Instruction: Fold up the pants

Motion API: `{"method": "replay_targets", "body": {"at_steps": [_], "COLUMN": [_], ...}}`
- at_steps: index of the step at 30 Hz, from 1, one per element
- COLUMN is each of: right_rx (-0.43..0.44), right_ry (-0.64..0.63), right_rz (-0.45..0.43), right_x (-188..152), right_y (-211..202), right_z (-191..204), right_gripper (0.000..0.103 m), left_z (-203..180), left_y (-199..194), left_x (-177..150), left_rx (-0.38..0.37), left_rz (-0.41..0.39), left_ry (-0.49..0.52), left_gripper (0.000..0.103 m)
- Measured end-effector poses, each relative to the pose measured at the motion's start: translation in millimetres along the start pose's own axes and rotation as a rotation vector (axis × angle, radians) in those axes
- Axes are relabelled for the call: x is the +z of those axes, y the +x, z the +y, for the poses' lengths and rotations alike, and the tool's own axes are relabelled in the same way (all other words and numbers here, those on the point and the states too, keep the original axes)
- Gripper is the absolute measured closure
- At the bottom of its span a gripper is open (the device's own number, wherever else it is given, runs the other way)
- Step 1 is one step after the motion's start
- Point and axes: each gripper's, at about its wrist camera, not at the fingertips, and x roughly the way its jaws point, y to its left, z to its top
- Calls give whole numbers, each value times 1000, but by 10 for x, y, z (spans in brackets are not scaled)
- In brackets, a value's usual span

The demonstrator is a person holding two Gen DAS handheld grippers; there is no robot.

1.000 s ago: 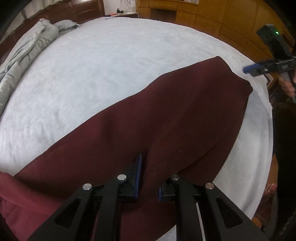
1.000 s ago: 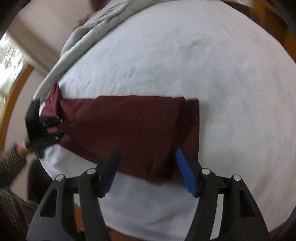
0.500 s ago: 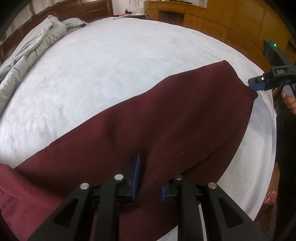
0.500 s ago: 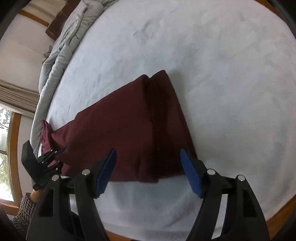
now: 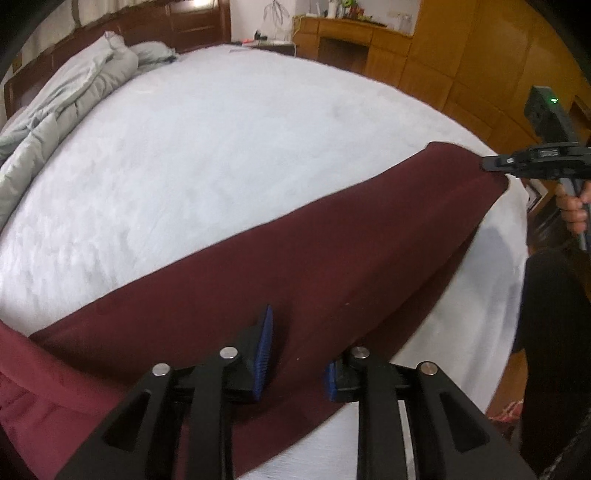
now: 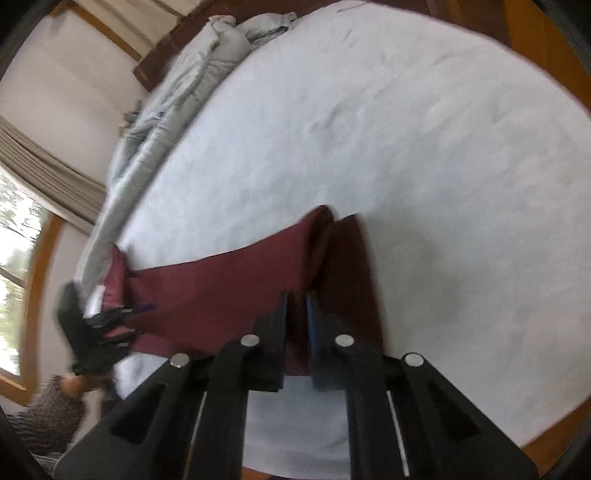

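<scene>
Maroon pants [image 5: 332, 266] lie stretched along the near edge of a bed covered by a pale blue-white fleece blanket [image 5: 221, 155], the garment folded lengthwise so that one leg overlies the other. Left wrist view: the left gripper [image 5: 295, 354] is clenched on a ridge of the maroon fabric near the waist end, its blue-padded fingers [image 5: 264, 350] pressing the cloth from either side; the lighter red waistband [image 5: 33, 373] curls at lower left. At the far right the right gripper [image 5: 495, 166] meets the cuff end of the pants, where the fabric rises slightly off the blanket; the person's right hand [image 5: 572, 206] grips its handle. Right wrist view: the right gripper [image 6: 295, 314] has its jaws nearly closed on the hem of the pants [image 6: 240, 291], a narrow strip of maroon cloth pinched between the pads, while the two leg ends part slightly beyond the fingertips. The left gripper [image 6: 125, 321], blurred, sits at the opposite end of the garment. A crumpled grey duvet [image 5: 62, 99] lies along the far side of the bed against a dark wooden headboard [image 5: 147, 26]; wooden cabinets [image 5: 443, 55] and a curtained window [image 6: 22, 229] border the room.
</scene>
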Motion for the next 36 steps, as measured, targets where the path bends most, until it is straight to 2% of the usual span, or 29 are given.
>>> {"method": "replay_targets", "body": {"at_steps": [5, 8, 9, 11, 13, 14, 15, 17, 18, 19, 21, 23, 25, 28, 29, 32, 33, 34, 35, 36], "right_rx": [-128, -154, -164, -214, -250, -253, -237, -139, -93, -21, 120, 202, 260, 282, 288, 271, 270, 266, 256, 243], "right_ry": [38, 26, 17, -16, -60, -93, -115, -184, -207, -234, -287, -346, -426, -515, -533, -575, -578, -582, -593, -600], "right_rz": [152, 145, 146, 118, 87, 73, 69, 76, 85, 103, 146, 194, 257, 320, 342, 390, 401, 418, 433, 440], "right_x": [-177, -224, -214, -174, -162, -157, -161, -160, -144, -167, -238, -322, -427, -550, -585, -666, -663, -688, -698, -689], "right_y": [406, 457, 446, 333, 246, 214, 193, 267, 346, 439, 675, 883, 1164, 1537, 1648, 1936, 2014, 2096, 2161, 2199], "right_z": [-236, -163, -127, -10, 147, 280, 379, 740, 890, 1079, 1461, 1772, 2119, 2494, 2598, 2838, 2868, 2902, 2927, 2968], "right_gripper": [95, 91, 87, 79, 74, 74, 74, 74, 71, 63, 58, 54, 41, 39, 38, 38, 42, 57, 66, 85], "left_z": [-296, -296, -296, -291, -258, -261, -244, -153, -84, -43, 194, 484, 729, 1166, 1270, 1580, 1643, 1723, 1785, 1829], "left_y": [302, 407, 394, 360, 290, 235, 165, -1, -110, -188, -431, -654, -804, -938, -954, -989, -976, -953, -965, -951], "left_x": [-121, -241, -240, -213, -214, -197, -174, -167, -199, -215, -358, -552, -737, -1064, -1129, -1376, -1435, -1513, -1594, -1643], "left_rx": [42, 58, 58, 44, 27, 22, -1, -23, -26, -28, -18, 36, 108, 226, 237, 273, 273, 270, 266, 253], "left_rz": [57, 34, 23, 16, 24, 22, 10, -14, -28, -40, -71, -85, -79, -8, 4, 30, 39, 52, 55, 51], "left_ry": [9, -26, -41, -61, -69, -90, -114, -173, -213, -247, -351, -444, -496, -593, -619, -712, -734, -765, -782, -801], "left_gripper": [80, 78, 77, 61, 24, 20, 20, 17, 15, 15, 15, 14, 14, 14, 14, 14, 14, 14, 14, 14]}}
